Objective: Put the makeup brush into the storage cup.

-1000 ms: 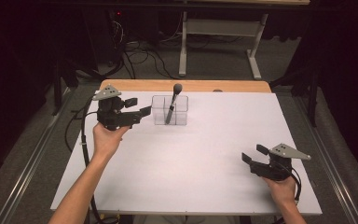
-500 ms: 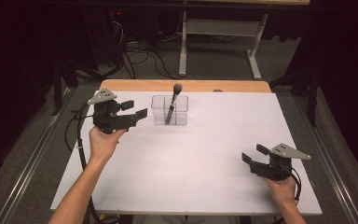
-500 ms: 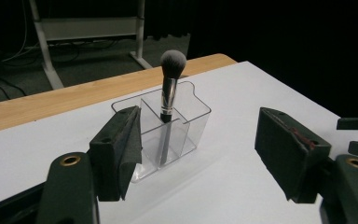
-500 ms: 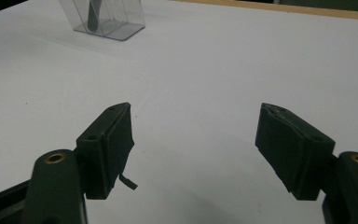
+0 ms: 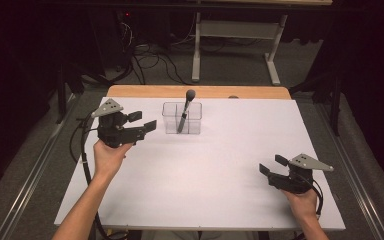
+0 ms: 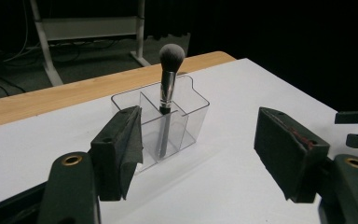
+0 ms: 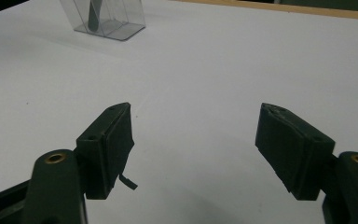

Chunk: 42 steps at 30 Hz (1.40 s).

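A: High view first: the left tool has drawn back from the clear organizer over the last second. A second ago its tips sat just beside the organizer's near wall; now there is open white surface between them.

B: So what does that mean for the job?

A: My read is that the placing is done. The makeup brush stands in the organizer, bristles up, leaning a little, and nothing grips it. The retreat looks like a release and withdrawal.

B: And the left tool itself?

A: Spread wide, holding nothing and touching nothing. In the left gripper view the organizer and brush sit ahead of it, closer to its left jaw than its right, with clear air between the 2 pads.

B: The right one?

A: The right tool has not shifted in that second. It rests low near the surface's front edge, well apart from the organizer, jaws equally spread and empty. In the right gripper view the organizer lies far ahead and to its left.
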Motion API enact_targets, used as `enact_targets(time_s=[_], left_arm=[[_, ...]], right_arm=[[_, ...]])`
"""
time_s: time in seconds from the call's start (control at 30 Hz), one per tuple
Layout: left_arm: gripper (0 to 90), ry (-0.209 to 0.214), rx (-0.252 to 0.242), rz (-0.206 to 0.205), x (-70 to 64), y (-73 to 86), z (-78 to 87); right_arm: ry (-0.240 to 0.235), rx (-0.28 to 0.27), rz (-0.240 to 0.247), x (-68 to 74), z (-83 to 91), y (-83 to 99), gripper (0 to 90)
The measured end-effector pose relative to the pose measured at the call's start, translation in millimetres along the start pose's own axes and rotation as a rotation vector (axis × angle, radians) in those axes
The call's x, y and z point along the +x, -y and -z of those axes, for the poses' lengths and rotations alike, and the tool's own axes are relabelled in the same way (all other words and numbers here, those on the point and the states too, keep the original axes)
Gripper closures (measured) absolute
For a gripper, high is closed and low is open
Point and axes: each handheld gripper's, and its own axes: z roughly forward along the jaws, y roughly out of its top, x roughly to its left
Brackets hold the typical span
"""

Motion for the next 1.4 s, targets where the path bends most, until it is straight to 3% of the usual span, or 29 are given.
enact_targets(time_s=[0.83,1.4], left_arm=[[32.1,-0.019,-0.018,0.014,-3.0,17.5,16.7],[31.3,-0.026,-0.011,0.018,-5.0,26.0,16.4]], right_arm=[[0.004,0.000,0.002,-0.5,0.0,0.1,29.2],[0.005,-0.002,0.001,0.0,0.3,0.0,29.2]])
